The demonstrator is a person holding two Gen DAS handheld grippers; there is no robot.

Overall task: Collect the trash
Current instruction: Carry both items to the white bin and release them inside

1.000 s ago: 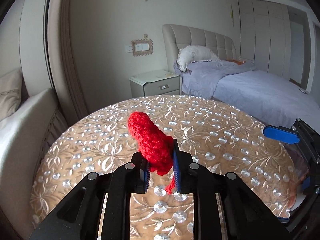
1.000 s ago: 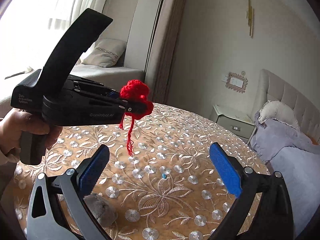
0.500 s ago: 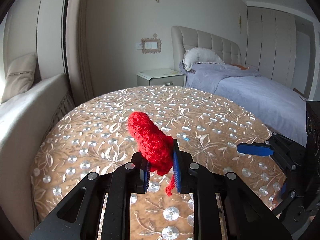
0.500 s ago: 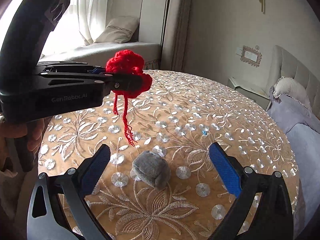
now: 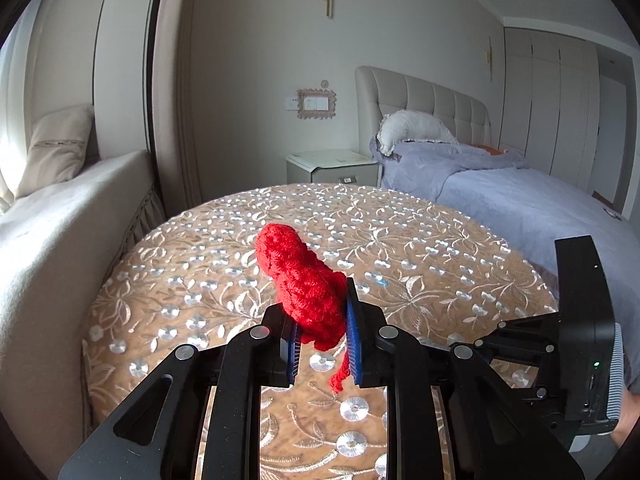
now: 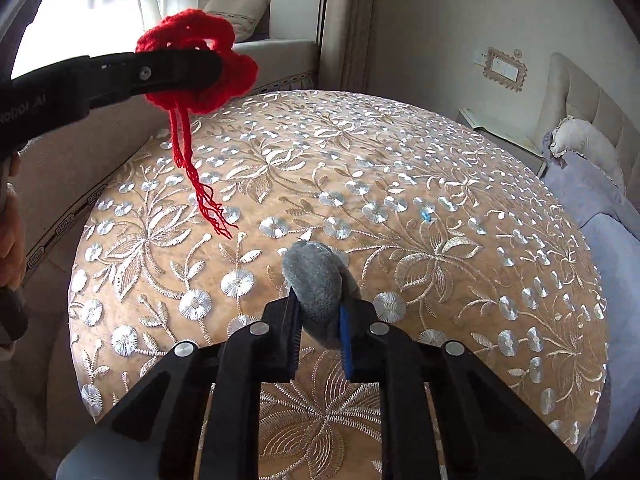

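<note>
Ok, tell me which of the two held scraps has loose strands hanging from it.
The red yarn piece, clamped in the left gripper: frayed red strands dangle below it. The grey fuzzy ball in the right gripper is compact, with nothing trailing.

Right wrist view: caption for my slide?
Right gripper clamps grey fluff ball on embroidered round table; left gripper holds red yarn.

Black gripper (image 6: 320,336) frames, silver screws, blue-padded fingers (image 6: 346,344)
</note>
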